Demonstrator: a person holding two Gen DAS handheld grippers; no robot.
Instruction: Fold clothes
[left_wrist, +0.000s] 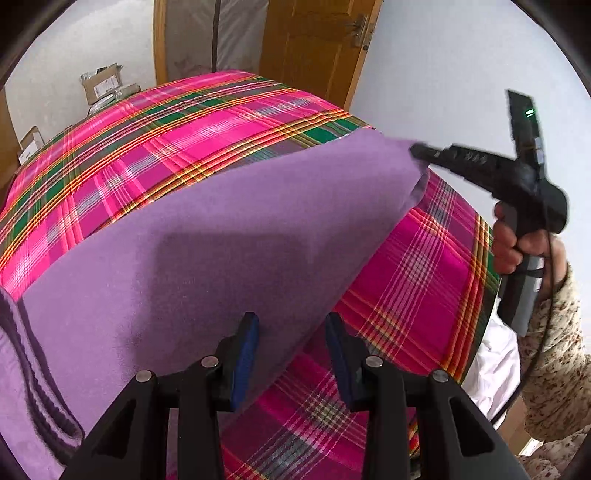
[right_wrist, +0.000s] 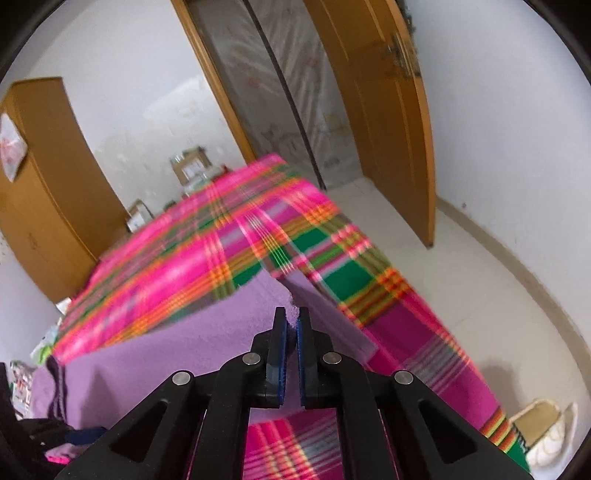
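While the right tool is clenched on a corner of the garment, lifting it above the bed, the left tool stands released at its near edge. Soft, light, limp fleece; best gripped at corners or hems.

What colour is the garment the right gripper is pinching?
Plain purple garment, pinched at a corner by the right gripper; clearest in the left wrist view.
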